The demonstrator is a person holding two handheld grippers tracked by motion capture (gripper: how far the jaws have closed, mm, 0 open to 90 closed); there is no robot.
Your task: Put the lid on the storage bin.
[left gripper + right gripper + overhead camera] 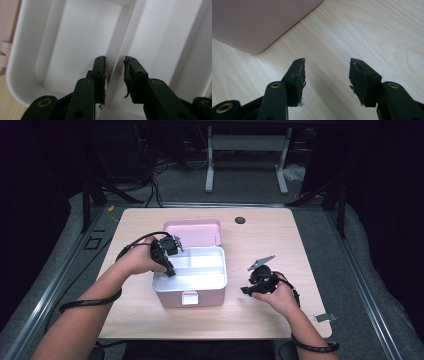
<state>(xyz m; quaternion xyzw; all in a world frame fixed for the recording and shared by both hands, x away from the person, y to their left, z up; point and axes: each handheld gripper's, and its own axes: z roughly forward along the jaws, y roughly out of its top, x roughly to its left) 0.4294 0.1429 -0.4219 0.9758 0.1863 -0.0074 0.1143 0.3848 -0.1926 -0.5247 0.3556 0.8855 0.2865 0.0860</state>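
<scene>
Reference point: the pink box with its white tray, standing mid-table. Your right gripper sits just to the box's right, above bare wood, jaws spread wide and empty — the box's pink wall lies ahead of them. Your left gripper reaches into the tray, jaws straddling its divider with a narrow gap, not yet clamped. Behind the box, its lid stands open.

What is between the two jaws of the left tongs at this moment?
The left gripper view shows the left tongs open astride the white divider wall inside the white tray; the wall runs through the gap between the jaws.
</scene>
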